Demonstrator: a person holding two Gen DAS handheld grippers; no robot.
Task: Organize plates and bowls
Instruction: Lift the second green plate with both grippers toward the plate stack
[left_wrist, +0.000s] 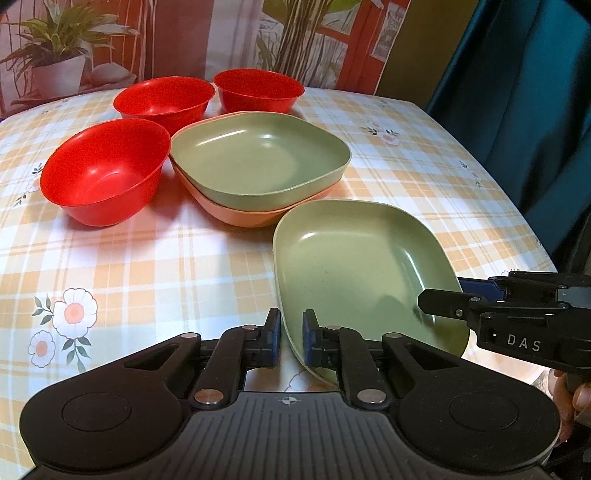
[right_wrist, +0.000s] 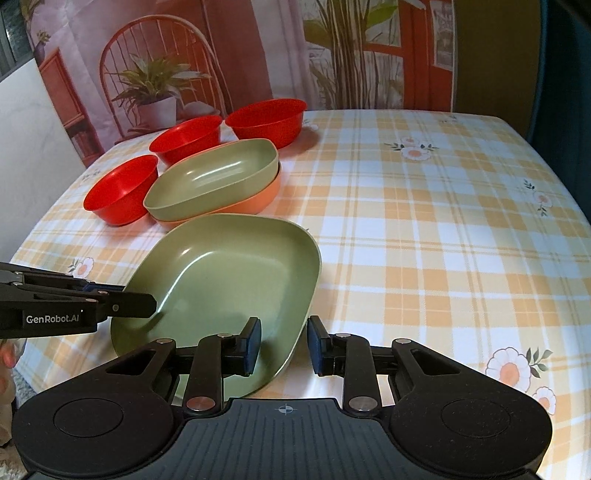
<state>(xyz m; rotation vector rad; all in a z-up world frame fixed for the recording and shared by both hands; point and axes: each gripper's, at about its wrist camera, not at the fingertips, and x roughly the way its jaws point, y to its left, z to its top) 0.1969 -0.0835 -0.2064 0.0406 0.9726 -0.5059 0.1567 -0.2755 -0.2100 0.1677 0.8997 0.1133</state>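
Note:
A green plate (left_wrist: 354, 266) lies near the table's front edge; it also shows in the right wrist view (right_wrist: 236, 280). My left gripper (left_wrist: 291, 338) straddles its left rim, jaws close around the rim. My right gripper (right_wrist: 284, 345) straddles its right rim with a wider gap and shows in the left wrist view (left_wrist: 443, 301). Behind it another green plate (left_wrist: 258, 155) sits nested in an orange plate (left_wrist: 243, 216). Three red bowls (left_wrist: 105, 171) (left_wrist: 164, 99) (left_wrist: 258, 88) stand separately to the left and behind.
The table has a checked floral cloth (right_wrist: 424, 240). Its right edge (left_wrist: 517, 192) meets a dark teal curtain (left_wrist: 524, 92). A printed backdrop (right_wrist: 221, 55) hangs behind the table.

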